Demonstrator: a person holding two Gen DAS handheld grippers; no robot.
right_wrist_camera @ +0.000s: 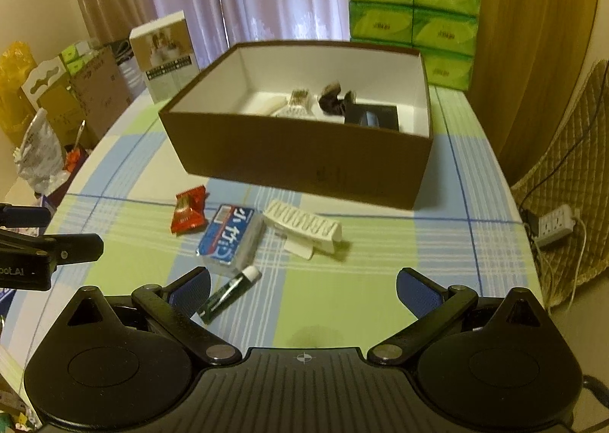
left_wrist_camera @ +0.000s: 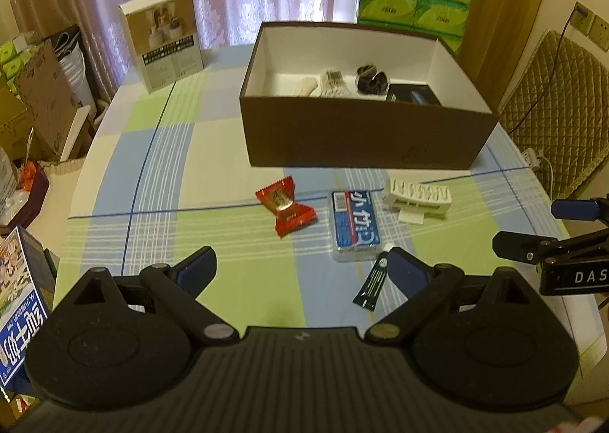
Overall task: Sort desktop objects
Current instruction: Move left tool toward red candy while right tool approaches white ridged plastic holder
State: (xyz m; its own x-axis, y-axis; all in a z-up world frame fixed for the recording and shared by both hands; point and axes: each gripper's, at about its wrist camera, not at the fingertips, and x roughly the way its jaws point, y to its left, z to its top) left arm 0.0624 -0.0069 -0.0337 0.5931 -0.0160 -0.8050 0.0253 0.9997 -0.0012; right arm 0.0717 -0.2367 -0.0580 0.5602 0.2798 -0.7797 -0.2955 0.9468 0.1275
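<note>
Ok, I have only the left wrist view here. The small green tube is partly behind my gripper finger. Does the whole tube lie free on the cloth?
Observer: Yes. In the right wrist view the green tube lies whole on the tablecloth, white cap pointing toward the blue pack. Nothing grips it.
Operator: I see only the edge of the right gripper. Is it open?
Observer: The right gripper is wide open, with nothing between its fingers.
Operator: Which finger is closer to the tube?
Observer: The left finger. The tube's dark end lies just beside it.
</note>
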